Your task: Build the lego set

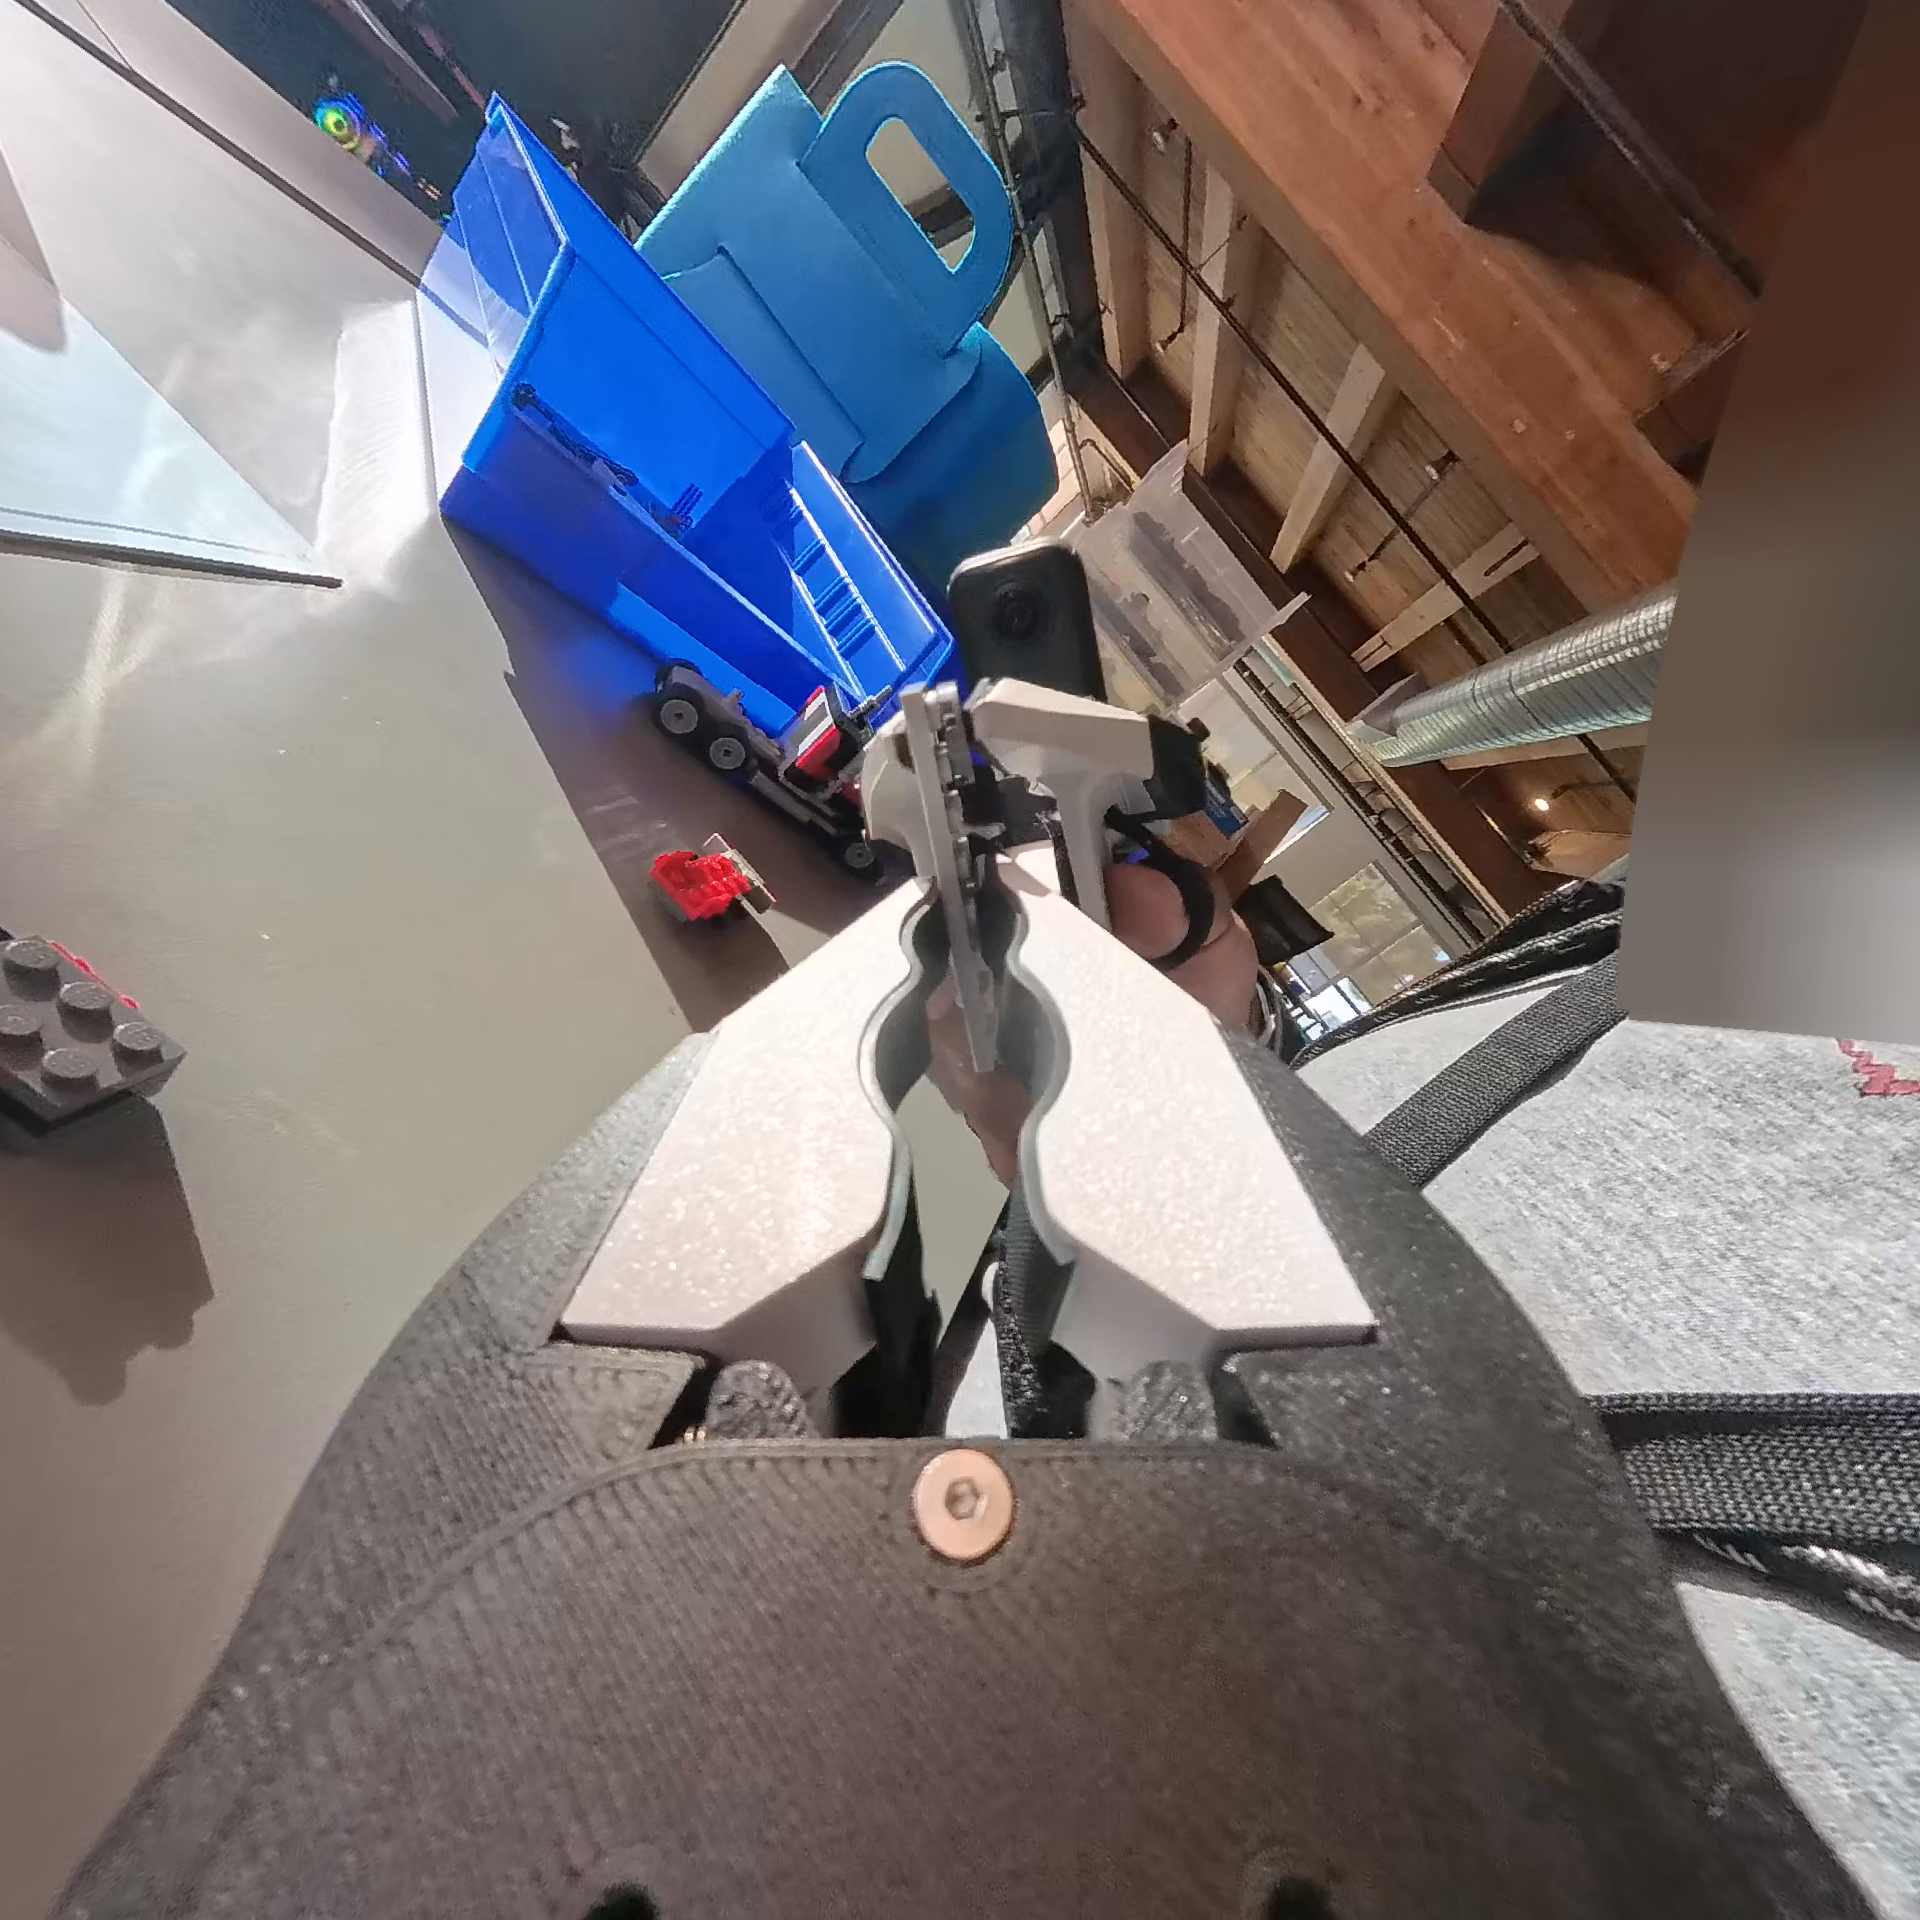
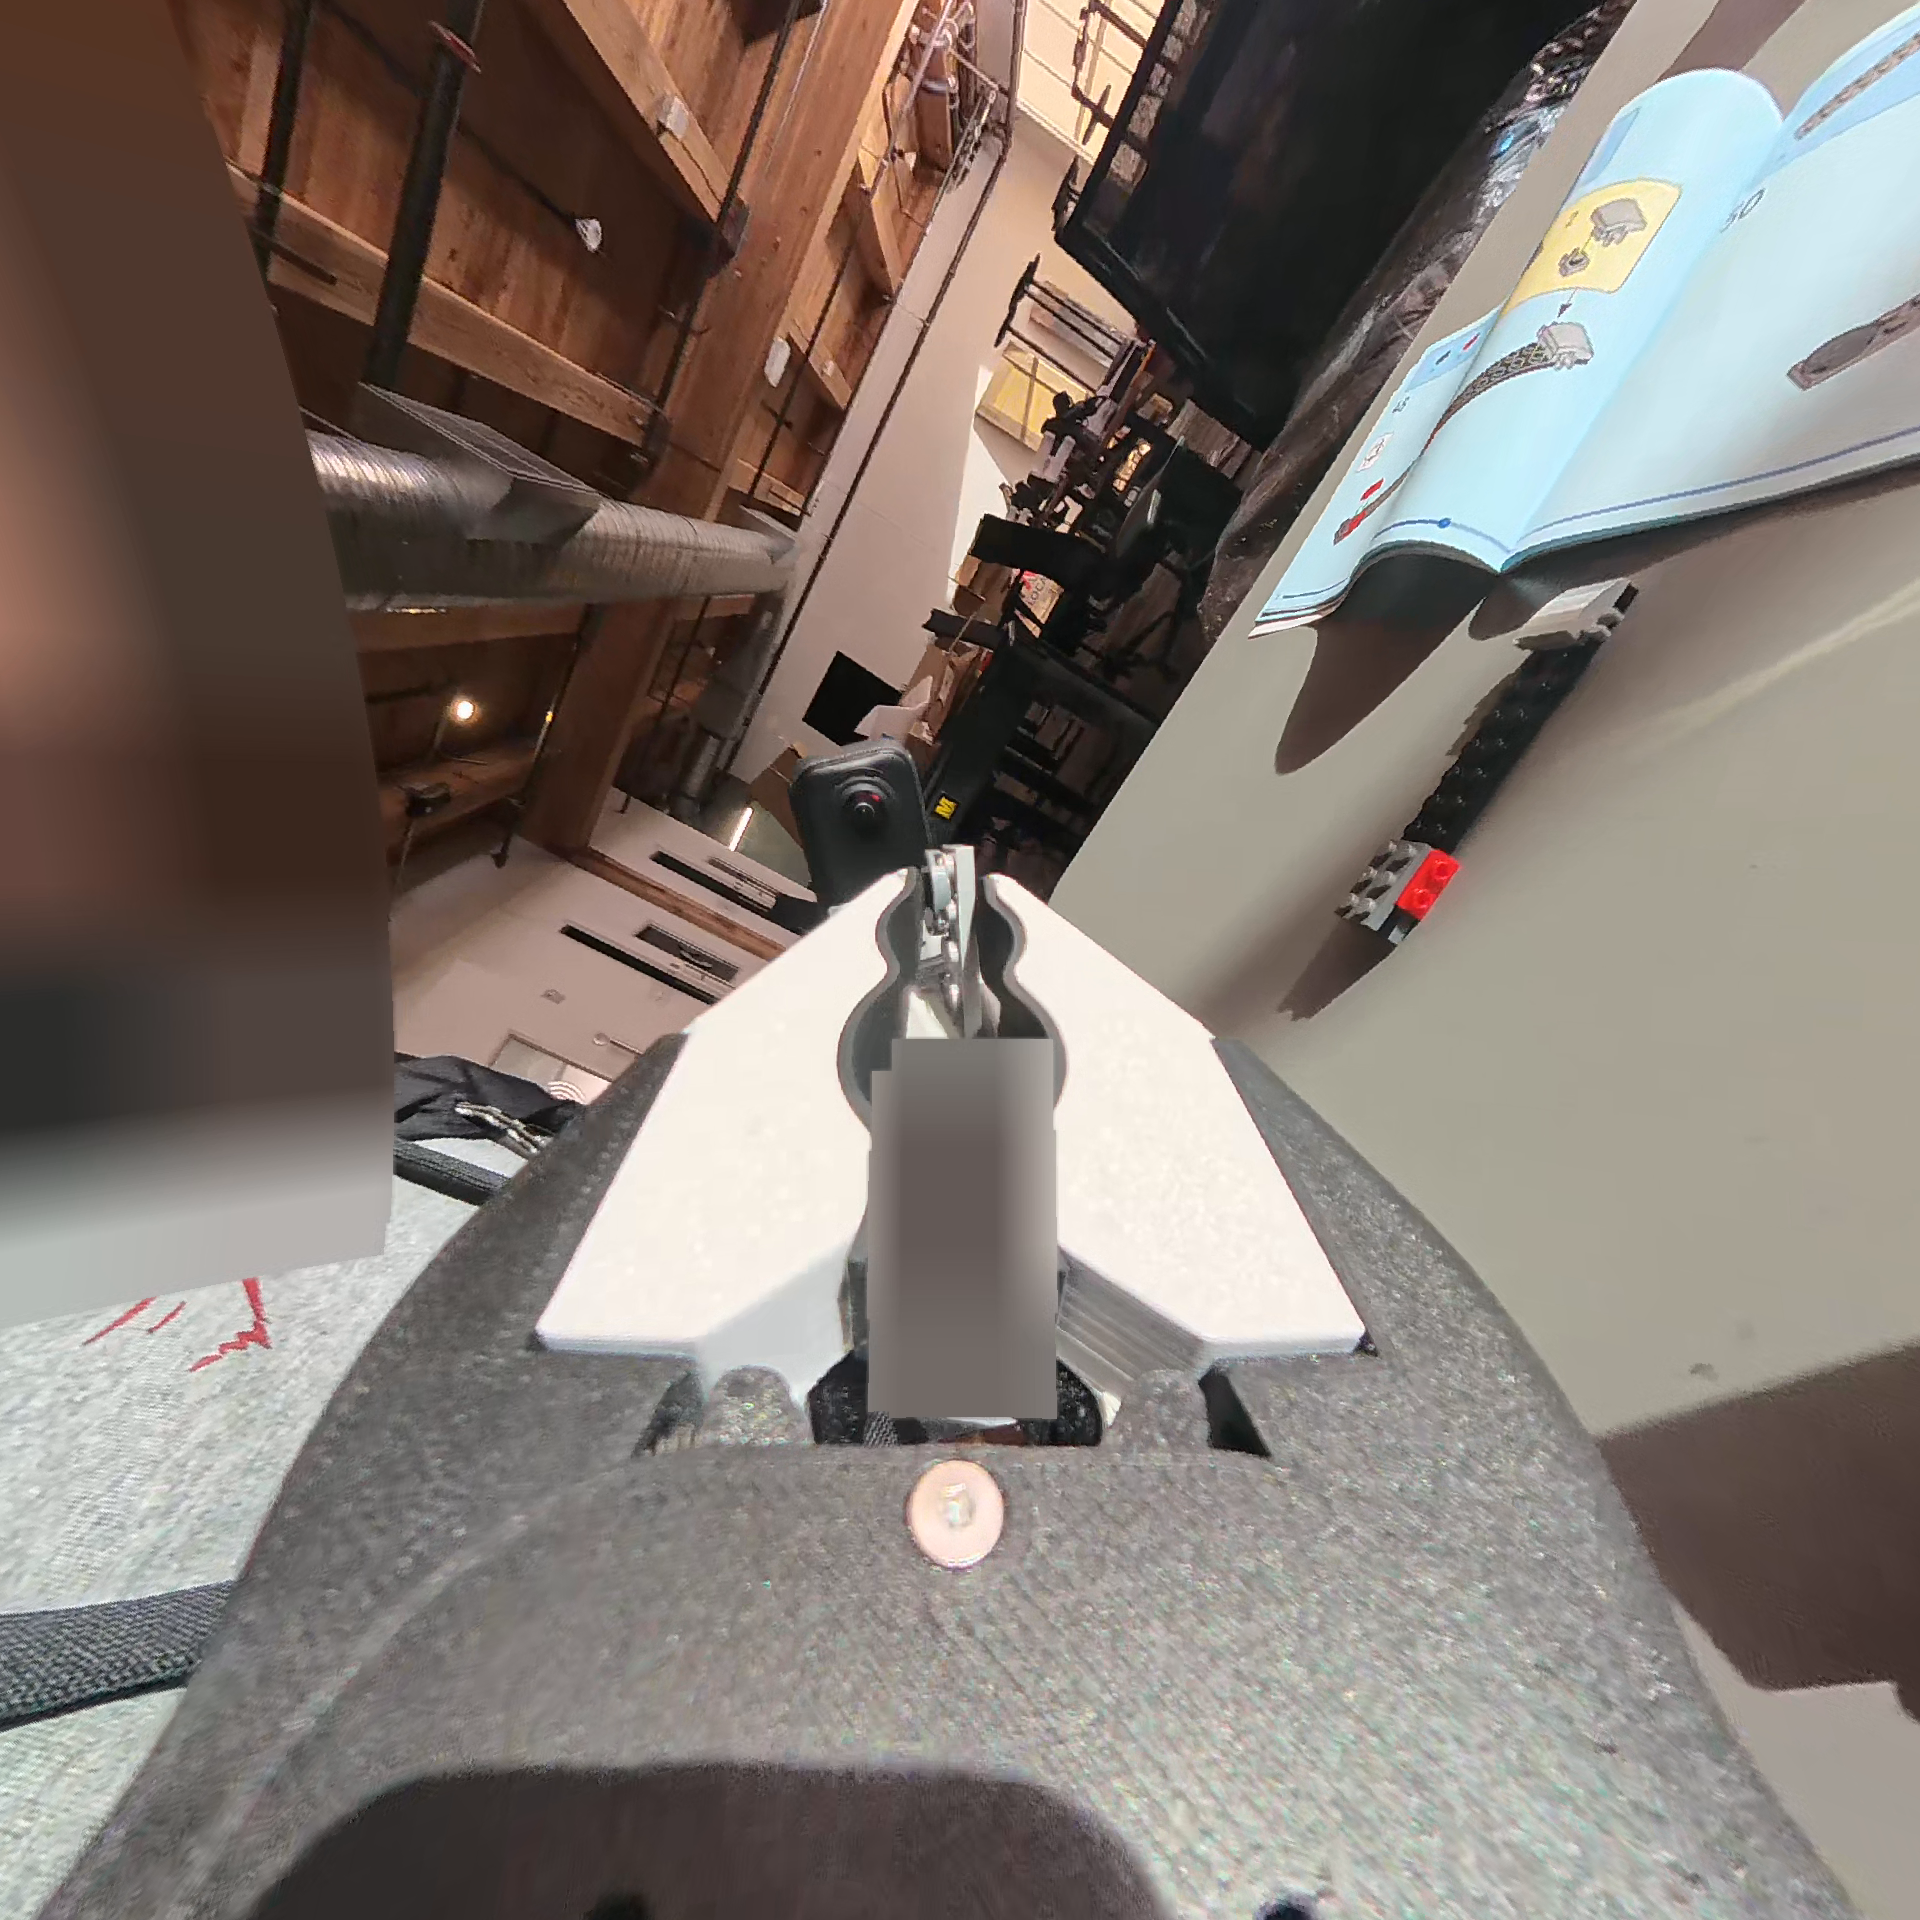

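Room first: timber-beam ceiling (image 1: 1382, 260) overhead with a ribbed silver duct (image 2: 540, 540) running under it, dark shelving and desks further back. The grey table (image 1: 312, 831) filled the left wrist view. On it sat a blue plastic bin (image 1: 644, 457) with a blue felt bag (image 1: 883, 291) behind it, and an open instruction booklet (image 2: 1621, 343) in the right wrist view. Just beside the bin stood a partly built Lego truck (image 1: 769, 758), a red brick cluster (image 1: 701, 883) near it, a dark grey plate (image 1: 73, 1039) well apart at the left. A long black studded piece (image 2: 1496, 748) lay below the booklet.

My left gripper (image 1: 961, 935) was clamped on a thin grey Lego plate assembly (image 1: 951, 821). My right gripper (image 2: 951, 914) pinched the same assembly from the opposite side.
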Demonstrator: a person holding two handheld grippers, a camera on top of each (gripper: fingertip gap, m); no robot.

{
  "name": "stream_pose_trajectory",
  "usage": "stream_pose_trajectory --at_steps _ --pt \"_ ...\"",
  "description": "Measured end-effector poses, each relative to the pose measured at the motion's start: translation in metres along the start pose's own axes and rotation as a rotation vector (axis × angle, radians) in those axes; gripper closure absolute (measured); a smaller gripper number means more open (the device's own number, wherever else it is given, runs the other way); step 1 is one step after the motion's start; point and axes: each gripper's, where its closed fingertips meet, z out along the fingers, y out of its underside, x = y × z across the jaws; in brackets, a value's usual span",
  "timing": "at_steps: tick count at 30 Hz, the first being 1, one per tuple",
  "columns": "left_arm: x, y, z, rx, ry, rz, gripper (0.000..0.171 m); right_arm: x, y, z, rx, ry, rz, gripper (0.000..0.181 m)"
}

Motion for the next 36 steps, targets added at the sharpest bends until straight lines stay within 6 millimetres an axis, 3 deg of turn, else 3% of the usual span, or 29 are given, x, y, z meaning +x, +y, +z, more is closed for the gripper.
stream_pose_trajectory --at_steps 36 --pt "-0.0032 0.0002 0.0032 0.050 -0.161 0.268 0.165 -0.0026 0.0026 -0.0024 0.080 -0.101 0.252 0.166"
